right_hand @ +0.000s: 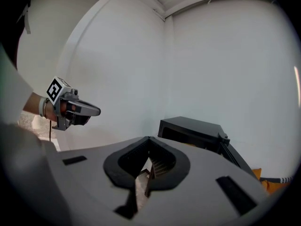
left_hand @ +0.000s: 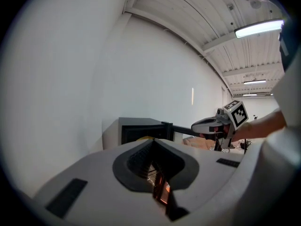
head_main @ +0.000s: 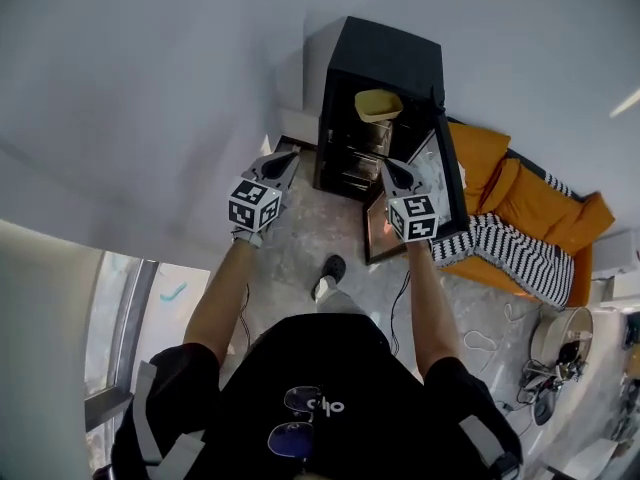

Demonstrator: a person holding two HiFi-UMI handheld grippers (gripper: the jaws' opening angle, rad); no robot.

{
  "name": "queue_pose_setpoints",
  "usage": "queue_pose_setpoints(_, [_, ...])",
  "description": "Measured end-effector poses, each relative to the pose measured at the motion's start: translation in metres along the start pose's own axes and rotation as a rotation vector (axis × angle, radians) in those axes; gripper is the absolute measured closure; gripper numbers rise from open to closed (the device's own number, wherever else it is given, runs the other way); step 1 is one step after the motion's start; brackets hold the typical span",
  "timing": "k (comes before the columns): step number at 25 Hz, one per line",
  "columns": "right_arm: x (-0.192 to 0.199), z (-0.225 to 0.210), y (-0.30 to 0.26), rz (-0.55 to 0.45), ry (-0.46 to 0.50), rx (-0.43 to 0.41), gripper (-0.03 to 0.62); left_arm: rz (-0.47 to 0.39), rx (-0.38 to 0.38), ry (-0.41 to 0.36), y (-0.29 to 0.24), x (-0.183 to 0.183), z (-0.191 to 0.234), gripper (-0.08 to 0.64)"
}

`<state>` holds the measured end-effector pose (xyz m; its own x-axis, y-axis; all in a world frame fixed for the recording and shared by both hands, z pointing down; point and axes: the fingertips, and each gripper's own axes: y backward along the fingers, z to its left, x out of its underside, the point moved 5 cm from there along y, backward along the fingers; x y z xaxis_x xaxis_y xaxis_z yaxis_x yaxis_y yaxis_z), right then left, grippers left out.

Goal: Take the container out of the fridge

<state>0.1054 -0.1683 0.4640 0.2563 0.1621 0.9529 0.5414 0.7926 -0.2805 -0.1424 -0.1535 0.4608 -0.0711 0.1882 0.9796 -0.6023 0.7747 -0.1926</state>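
Container (head_main: pixel 378 104): yellow tub on the top shelf inside the fridge, well apart from both grippers.
Fridge (head_main: pixel 385 63): small black cabinet on the floor against the wall; its door (head_main: pixel 443 173) stands open on the right side.
Left gripper (head_main: pixel 287 163): jaws pressed together with nothing between them; held in the air short of the fridge.
Right gripper (head_main: pixel 393 171): jaws pressed together, empty; hangs near the open door.
Step in hand: approach, as I judge it; the container is untouched.
Handling advice: spread one gripper's jaws before reaching the shelf, enter level, pinch the tub's wall or rim, lift slightly, then draw straight out clear of the door.
Risk: a tilted pull could spill any contents, which are not visible.
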Motion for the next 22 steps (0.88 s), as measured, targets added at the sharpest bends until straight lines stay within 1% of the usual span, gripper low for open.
queue_pose_setpoints(4, [-0.013,-0.032,-0.042,0.014,0.006,-0.022,0.583,0.003,0.010,0.001,-0.049,-0.018,0.022,0.552])
queue_pose_setpoints(8, [-0.020,-0.063,-0.078,0.025,0.012,-0.042,0.584,0.004,0.019,0.010,-0.093,-0.026,0.037,0.552])
queue_pose_setpoints(15, [-0.017,-0.108,-0.111,0.030,0.000,-0.056,0.584,0.023,0.044,0.003,-0.154,-0.034,0.043,0.552])
queue_pose_setpoints(22, [-0.009,-0.139,-0.133,0.026,-0.025,-0.089,0.584,0.051,0.041,0.001,-0.192,-0.034,0.043,0.552])
